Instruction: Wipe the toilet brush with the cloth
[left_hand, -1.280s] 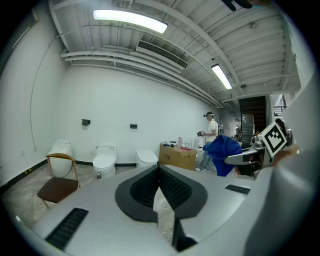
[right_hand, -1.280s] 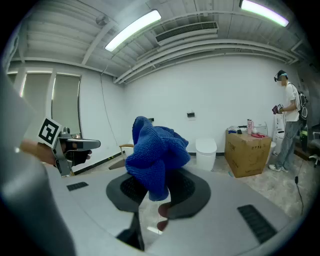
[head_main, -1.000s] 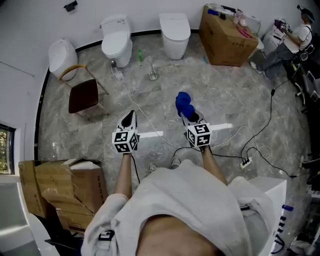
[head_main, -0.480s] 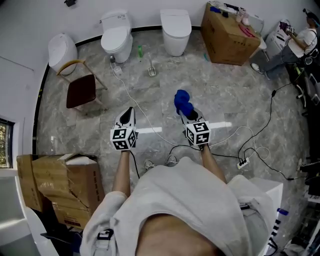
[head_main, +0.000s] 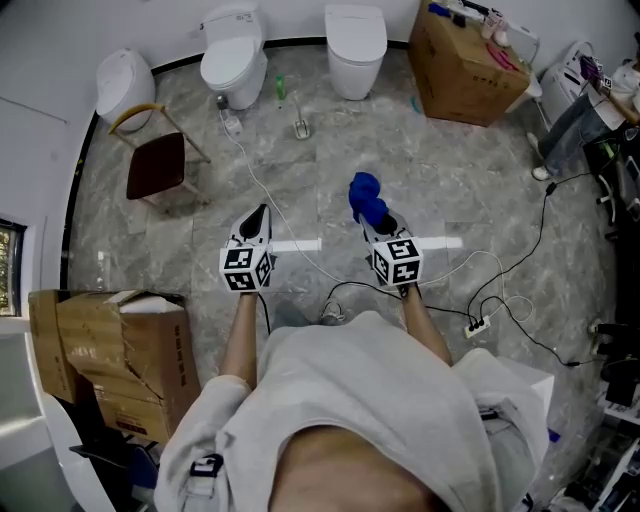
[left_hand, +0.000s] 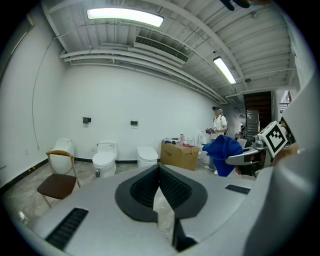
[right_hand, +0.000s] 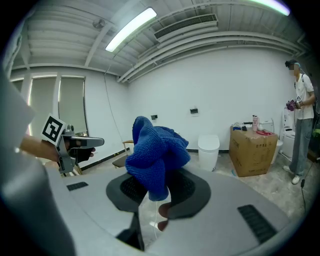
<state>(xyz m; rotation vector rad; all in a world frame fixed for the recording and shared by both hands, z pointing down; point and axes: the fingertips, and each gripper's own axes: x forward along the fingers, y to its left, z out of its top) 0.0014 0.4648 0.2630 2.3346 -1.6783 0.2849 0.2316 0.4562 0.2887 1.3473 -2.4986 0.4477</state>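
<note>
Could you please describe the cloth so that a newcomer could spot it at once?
On the grey marble floor in front of the toilets, a person stands holding two grippers. The cloth is bunched up in the fingers of the right gripper. It is bright blue, and the left gripper beside it is shut on nothing.

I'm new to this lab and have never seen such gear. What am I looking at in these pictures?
A person stands holding a two-jaw gripper in each hand. The head view comes from a camera on their head, looking down. The other two come from cameras riding on each gripper, looking along its jaws. The right gripper is clamped on a blue cloth. The left gripper is shut and empty. On the stone floor stand toilets, a chair and cardboard boxes.
</note>
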